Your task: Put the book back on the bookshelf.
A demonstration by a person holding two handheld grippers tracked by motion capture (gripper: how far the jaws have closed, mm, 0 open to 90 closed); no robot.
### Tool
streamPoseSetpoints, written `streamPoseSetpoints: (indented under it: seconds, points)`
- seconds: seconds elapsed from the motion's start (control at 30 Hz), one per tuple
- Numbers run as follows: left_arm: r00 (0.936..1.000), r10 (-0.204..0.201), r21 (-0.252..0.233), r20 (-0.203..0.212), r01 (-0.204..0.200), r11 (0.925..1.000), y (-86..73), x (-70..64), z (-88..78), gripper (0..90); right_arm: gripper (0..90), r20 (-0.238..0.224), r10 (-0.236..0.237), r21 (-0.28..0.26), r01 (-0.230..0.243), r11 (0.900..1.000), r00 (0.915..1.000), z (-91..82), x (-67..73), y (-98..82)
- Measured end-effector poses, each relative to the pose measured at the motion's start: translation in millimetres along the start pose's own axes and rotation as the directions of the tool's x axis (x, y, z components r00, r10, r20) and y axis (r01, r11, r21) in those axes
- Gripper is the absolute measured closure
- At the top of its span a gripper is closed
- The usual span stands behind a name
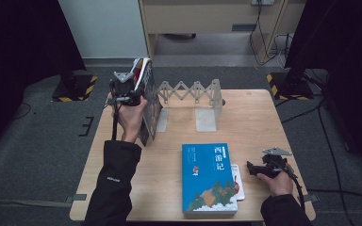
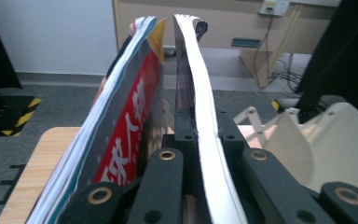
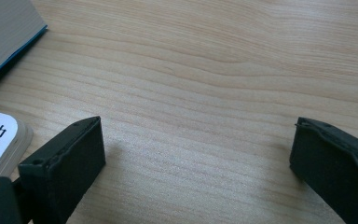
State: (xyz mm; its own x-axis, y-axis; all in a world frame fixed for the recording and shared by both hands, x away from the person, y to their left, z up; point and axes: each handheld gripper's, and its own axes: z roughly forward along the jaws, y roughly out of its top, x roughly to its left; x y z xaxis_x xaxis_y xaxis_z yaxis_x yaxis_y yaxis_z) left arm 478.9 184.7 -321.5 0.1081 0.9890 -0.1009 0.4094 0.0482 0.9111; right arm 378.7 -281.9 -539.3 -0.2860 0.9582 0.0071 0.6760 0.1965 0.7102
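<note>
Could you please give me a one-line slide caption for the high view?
Left gripper holds a book upright beside the white bookstand; a blue book lies flat near the open right gripper.

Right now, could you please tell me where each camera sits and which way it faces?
High view: above the person's side, facing forward and down on the table; both forearms show.
Left gripper view: on the left tongs, facing along jaws shut on a thin book toward the white bookstand.
Right gripper view: on the right tongs, open over bare wood.
Shared: the blue book shows in the high and right views.
</note>
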Motion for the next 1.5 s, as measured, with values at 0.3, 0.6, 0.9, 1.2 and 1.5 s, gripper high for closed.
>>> streamPoseSetpoints:
  seconds: [0.3,0.6,0.9,1.2,1.5]
  points:
    - [0.9993,0.013,-0.005,-0.034,-0.013,0.9999,-7.8,-3.0,12.4,81.9,3.4,-0.001,-0.001,0.0,0.001,1.0,1.0,0.0,0.0,-0.1]
    - [0.9976,0.048,0.001,-0.05,-0.048,0.9988,-12.2,1.5,12.5,81.8,3.4,-0.001,-0.001,0.0,0.001,1.0,1.0,0.0,0.0,-0.1]
    - [0.9957,0.078,0.014,-0.049,-0.078,0.9969,-16.1,6.4,5.4,78.9,3.4,-0.001,-0.001,0.0,0.001,1.0,1.0,0.0,0.1,-0.1]
    - [0.9945,0.104,-0.081,0.012,-0.103,0.9914,-13.9,6.3,-21.9,62.1,3.4,-0.001,-0.005,0.001,0.005,1.0,1.0,-0.1,-0.2,-0.1]
    - [0.9889,0.106,-0.168,0.104,-0.088,0.9818,-22.7,15.3,-53.6,48.9,3.4,-0.001,-0.002,0.0,0.002,1.0,1.0,0.0,0.0,-0.1]
